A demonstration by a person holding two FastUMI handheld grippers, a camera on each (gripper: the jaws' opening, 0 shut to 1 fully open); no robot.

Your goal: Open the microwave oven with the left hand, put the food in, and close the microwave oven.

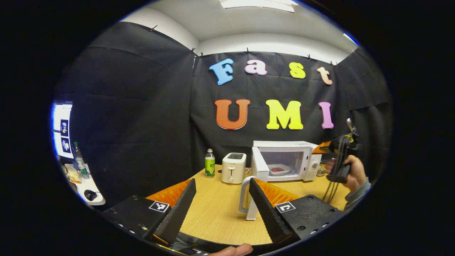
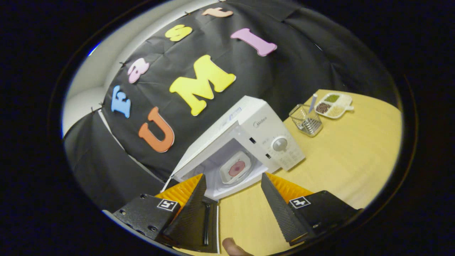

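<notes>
While the food (image 2: 236, 168) sits inside the microwave (image 2: 263, 137), ahead of the wide, empty right tool (image 2: 233, 199), only closing remains: the left tool (image 1: 222, 204), also wide and empty, must push the open door (image 1: 258, 164) just ahead of it shut.

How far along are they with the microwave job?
Mostly done: the microwave door stands open and the food tray already sits inside. Both grippers, left and right, are open and hold nothing. What's left is for the left gripper to swing the door shut.
</notes>
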